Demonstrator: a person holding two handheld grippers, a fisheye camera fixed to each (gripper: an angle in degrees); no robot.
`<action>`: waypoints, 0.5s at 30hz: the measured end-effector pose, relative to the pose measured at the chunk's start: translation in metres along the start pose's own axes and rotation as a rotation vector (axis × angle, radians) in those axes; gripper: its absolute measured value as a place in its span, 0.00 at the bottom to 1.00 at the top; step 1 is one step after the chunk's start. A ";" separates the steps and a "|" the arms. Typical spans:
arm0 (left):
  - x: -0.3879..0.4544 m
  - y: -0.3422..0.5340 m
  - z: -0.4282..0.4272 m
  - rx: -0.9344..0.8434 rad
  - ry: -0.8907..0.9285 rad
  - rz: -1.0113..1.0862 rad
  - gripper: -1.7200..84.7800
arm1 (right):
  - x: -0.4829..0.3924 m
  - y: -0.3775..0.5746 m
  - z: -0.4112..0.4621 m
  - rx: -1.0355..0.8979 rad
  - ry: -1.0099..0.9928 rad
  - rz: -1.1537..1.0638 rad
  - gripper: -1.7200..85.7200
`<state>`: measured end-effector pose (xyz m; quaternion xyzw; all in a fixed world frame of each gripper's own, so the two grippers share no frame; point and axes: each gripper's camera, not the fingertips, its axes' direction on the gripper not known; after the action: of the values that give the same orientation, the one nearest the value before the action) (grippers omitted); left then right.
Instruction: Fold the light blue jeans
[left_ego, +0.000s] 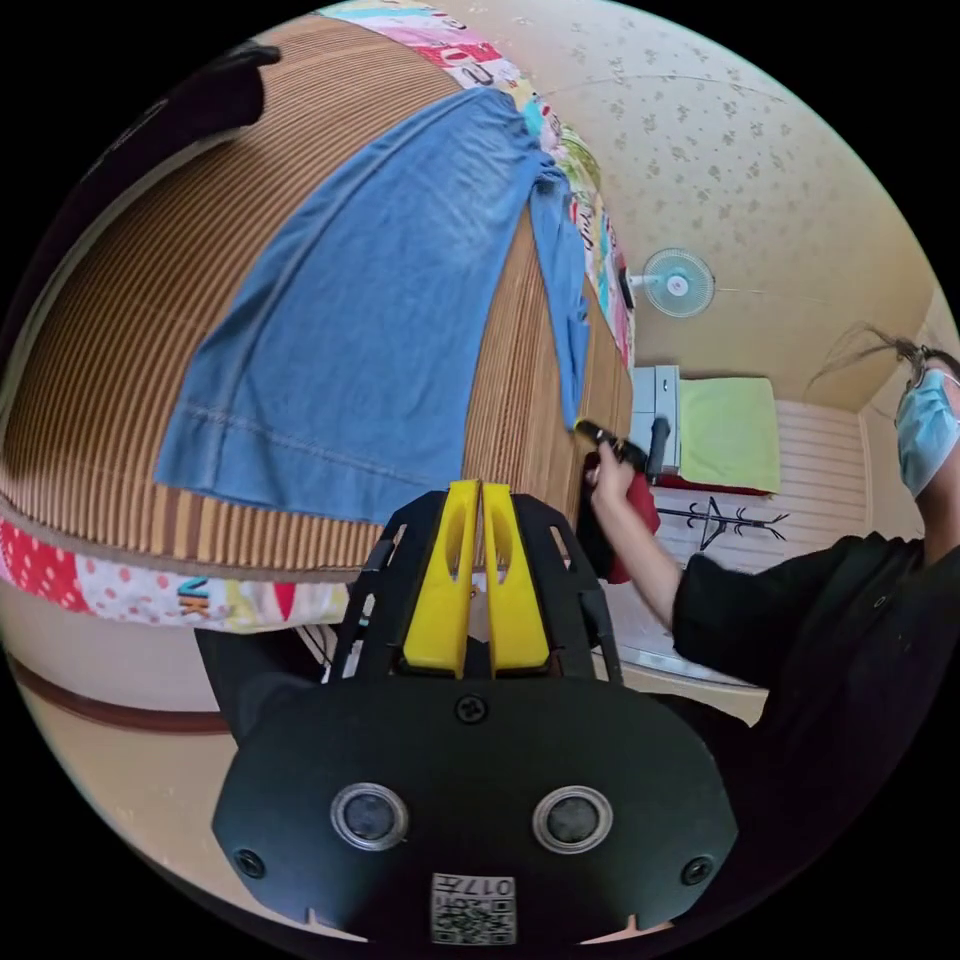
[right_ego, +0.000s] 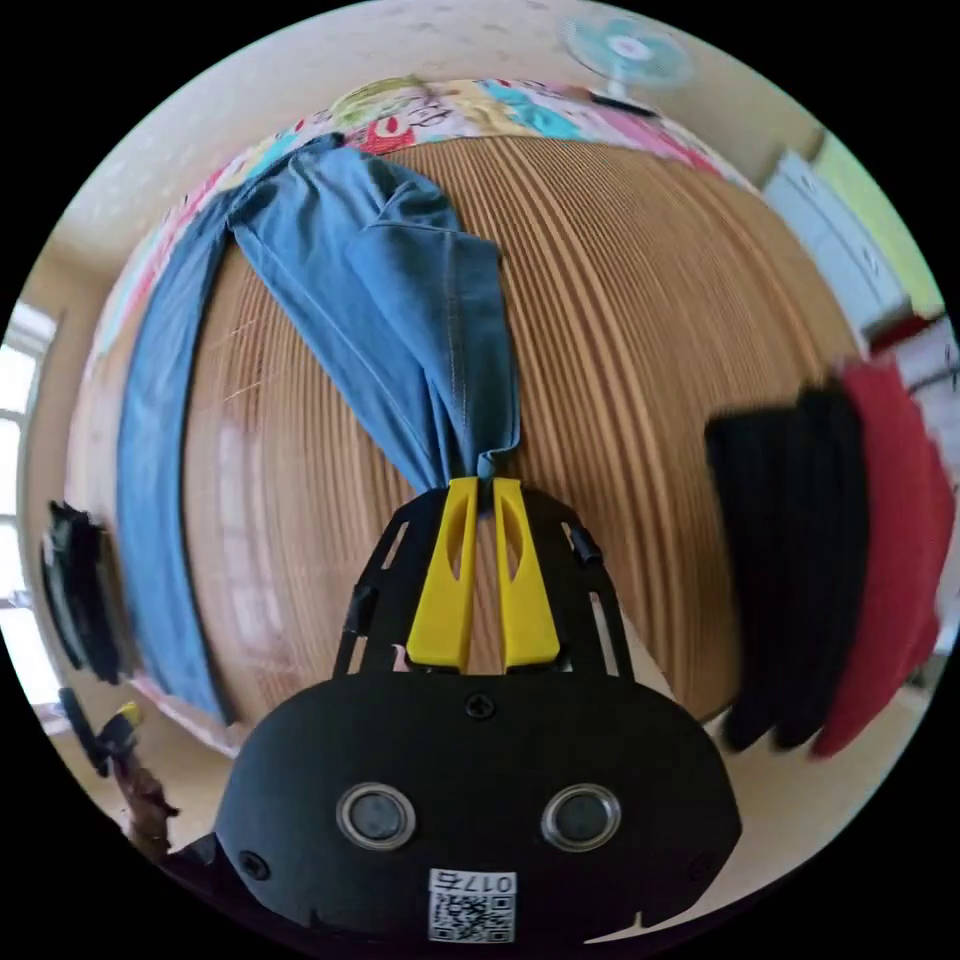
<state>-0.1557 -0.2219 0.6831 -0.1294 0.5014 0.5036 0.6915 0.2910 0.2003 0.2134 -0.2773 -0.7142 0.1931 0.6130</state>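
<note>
- The bed, topped with a striped woven mat (right_ego: 640, 330) over a patterned quilt (left_ego: 120, 585), is carrying the whole job; the mat is showing bare across its right half in the right gripper view.
- The light blue jeans (left_ego: 370, 330) are lying spread on that mat, legs parted in a V; one leg is lying flat toward the near edge with its hem (left_ego: 300, 445) close to the left gripper, the other is running along the far side to the right gripper; no fold is lying flat yet, so I judge the folding as only starting.
- Folded black and red clothes (right_ego: 840, 560) are sitting at the right edge of the mat, apart from the jeans.
- The right gripper (right_ego: 484, 487) is clenching the hem end of one leg between both jaws.
- The left gripper (left_ego: 481, 490) is hanging with jaws closed together on nothing, just off the near edge; still to do, I judge: bringing leg over leg, then doubling lengthwise.
</note>
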 end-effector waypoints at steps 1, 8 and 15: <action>0.001 0.000 0.007 0.004 0.007 0.003 0.01 | 0.009 0.046 -0.006 -0.034 -0.170 0.095 0.05; 0.001 0.001 0.058 -0.042 0.028 0.035 0.06 | -0.030 0.188 -0.004 -0.463 -0.802 0.166 0.04; 0.017 -0.009 0.125 -0.122 -0.103 0.207 0.10 | 0.000 0.123 -0.083 -0.159 -0.516 -0.060 0.10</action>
<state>-0.0781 -0.1308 0.7244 -0.0927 0.4442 0.6079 0.6515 0.3926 0.2901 0.1517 -0.2449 -0.8676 0.1826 0.3924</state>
